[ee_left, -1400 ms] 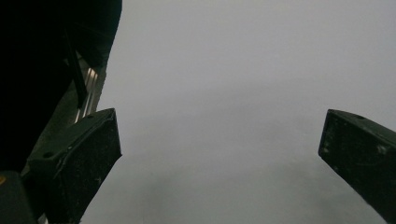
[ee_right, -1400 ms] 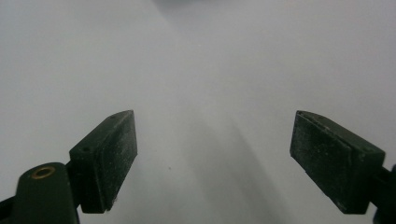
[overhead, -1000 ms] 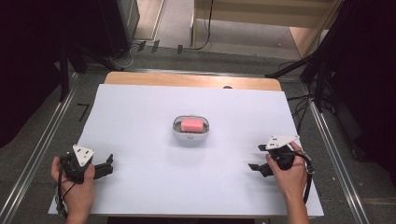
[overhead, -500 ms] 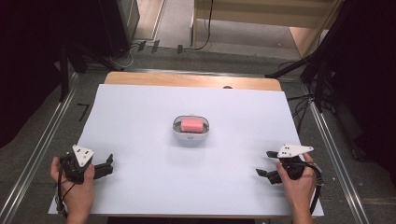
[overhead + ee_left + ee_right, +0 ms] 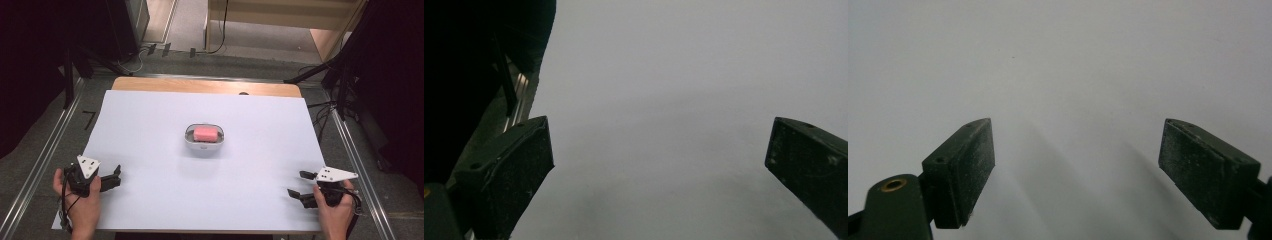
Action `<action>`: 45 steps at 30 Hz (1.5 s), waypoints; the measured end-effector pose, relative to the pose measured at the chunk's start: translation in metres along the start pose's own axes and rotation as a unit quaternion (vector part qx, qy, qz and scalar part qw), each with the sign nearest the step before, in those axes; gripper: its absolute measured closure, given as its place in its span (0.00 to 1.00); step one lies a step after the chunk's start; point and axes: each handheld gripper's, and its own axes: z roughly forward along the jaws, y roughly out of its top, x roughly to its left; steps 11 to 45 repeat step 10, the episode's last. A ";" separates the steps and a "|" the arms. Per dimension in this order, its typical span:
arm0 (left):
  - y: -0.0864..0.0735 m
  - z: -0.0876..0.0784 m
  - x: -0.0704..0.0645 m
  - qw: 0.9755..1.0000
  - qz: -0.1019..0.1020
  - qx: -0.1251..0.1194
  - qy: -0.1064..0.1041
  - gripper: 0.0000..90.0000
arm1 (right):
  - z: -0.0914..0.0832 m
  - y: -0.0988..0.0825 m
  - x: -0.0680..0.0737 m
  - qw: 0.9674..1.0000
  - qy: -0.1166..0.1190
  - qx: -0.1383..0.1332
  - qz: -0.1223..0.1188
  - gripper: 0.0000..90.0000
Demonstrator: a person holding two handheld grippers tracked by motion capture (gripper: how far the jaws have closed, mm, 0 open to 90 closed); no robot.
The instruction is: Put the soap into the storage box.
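A pink block (image 5: 205, 132) lies in a small white dish (image 5: 189, 139) at the middle of the white table sheet. My left gripper (image 5: 116, 176) rests near the front left corner, held by a hand, its jaws wide apart over bare sheet. In the left gripper view the left gripper (image 5: 659, 160) has nothing between its fingers. My right gripper (image 5: 298, 184) sits near the front right edge, open as well. The right gripper view has the right gripper (image 5: 1078, 165) low over plain white surface. Both grippers are far from the dish.
The white sheet (image 5: 150, 130) covers a wooden table whose far edge (image 5: 205, 86) shows bare wood. Metal rails (image 5: 42, 155) run along both sides of the table. Dark stands and cables (image 5: 345, 85) crowd the floor at the back and right.
My right gripper has drawn back toward the front edge and slightly right, ending lower on the sheet. The left gripper and the dish have stayed put.
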 end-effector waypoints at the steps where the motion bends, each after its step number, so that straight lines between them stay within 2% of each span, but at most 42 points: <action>1: 0.000 0.000 0.000 1.000 0.000 0.000 0.000 0.00 | -0.002 -0.003 -0.001 1.000 -0.003 -0.004 0.001 0.17; 4: 0.000 0.000 0.000 1.000 0.000 -0.001 -0.001 0.00 | -0.008 -0.007 0.000 1.000 -0.015 -0.020 0.011 0.15; 7: 0.000 0.000 0.001 1.000 -0.002 -0.002 -0.001 0.00 | -0.009 -0.010 0.000 0.999 -0.014 -0.026 0.013 0.16; 10: 0.000 0.000 0.001 1.000 -0.006 -0.002 -0.001 0.00 | -0.011 -0.011 0.002 0.998 -0.039 -0.037 0.018 0.16; 45: 0.000 0.000 0.001 1.000 -0.006 -0.002 -0.001 0.00 | -0.011 -0.011 0.002 0.998 -0.039 -0.037 0.018 0.16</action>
